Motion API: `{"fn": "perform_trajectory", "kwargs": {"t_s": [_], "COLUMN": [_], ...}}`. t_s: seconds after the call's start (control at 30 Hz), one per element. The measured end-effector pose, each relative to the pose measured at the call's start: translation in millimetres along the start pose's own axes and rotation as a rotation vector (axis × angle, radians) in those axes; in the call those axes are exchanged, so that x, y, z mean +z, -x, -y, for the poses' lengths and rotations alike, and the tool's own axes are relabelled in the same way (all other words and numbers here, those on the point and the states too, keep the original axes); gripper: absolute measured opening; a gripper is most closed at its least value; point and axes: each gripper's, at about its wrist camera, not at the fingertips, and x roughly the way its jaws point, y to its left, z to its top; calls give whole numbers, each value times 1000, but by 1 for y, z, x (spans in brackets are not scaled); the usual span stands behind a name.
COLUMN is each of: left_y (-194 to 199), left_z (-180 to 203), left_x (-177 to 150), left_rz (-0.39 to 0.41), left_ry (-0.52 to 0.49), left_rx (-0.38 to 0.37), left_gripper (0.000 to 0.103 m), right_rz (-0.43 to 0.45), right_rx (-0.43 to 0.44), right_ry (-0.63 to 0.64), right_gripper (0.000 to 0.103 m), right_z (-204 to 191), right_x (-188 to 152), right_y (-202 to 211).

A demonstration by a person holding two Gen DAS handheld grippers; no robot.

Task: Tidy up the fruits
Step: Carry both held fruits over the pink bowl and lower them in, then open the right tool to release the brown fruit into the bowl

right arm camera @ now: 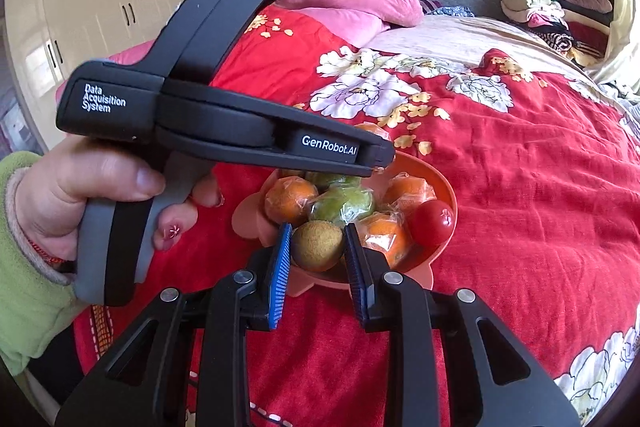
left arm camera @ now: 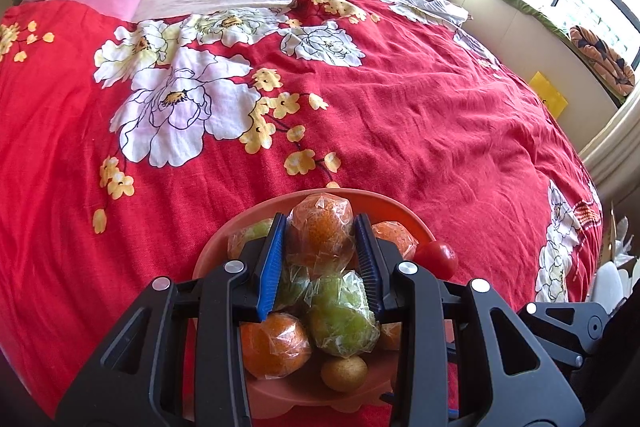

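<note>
My left hand-held gripper [left arm camera: 320, 239] has its blue pads pressed on a plastic-wrapped orange mandarin [left arm camera: 320, 239] at the top of the pile, the jaws narrow around it. My right hand-held gripper [right arm camera: 314, 247] is pinched onto a brown fuzzy kiwi [right arm camera: 317, 245] at the near edge of the same pile, jaws as close as they go.

Both fruits sit in the shallow salmon-pink plastic bowl [right arm camera: 444, 183] on the red flowered bedspread [right arm camera: 520, 187]. From my right pads, a wrapped green fruit [right arm camera: 342, 205] lies at twelve o'clock, a small red tomato [right arm camera: 434, 223] at two o'clock, more wrapped mandarins around them.

What matters next, I judge: the kiwi lies straight ahead between my right pads, long axis crosswise, and the left tool's body [right arm camera: 224, 131] hangs above at eleven o'clock, so lifting must avoid it.
</note>
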Motion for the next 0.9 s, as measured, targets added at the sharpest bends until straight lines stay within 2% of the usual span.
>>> {"fn": "perform_trajectory", "kwargs": {"t_s": [0.33, 0.4, 0.47, 0.6, 0.73, 0.83, 0.9], "left_y": [0, 0, 0, 1, 1, 2, 2], "left_z": [1, 1, 1, 2, 2, 2, 3], "left_x": [0, 0, 0, 0, 0, 0, 0], "left_rz": [0, 0, 0, 0, -1, -1, 1], "left_ry": [-2, 0, -1, -1, -2, -1, -5], "left_rx": [2, 0, 2, 2, 3, 4, 8], "left_gripper": [27, 27, 27, 27, 28, 34, 36], "right_rz": [1, 5, 10, 15, 28, 53, 62], "right_rx": [-29, -28, -25, -26, -16, -12, -24], "right_ry": [46, 46, 45, 40, 9, -8, -10], "right_gripper": [26, 30, 39, 44, 56, 66, 68], "right_z": [-5, -5, -7, -8, -6, -5, -5], "right_x": [-4, -4, -5, -6, -9, -9, -11], "right_y": [-5, -3, 0, 6, 15, 24, 29]}}
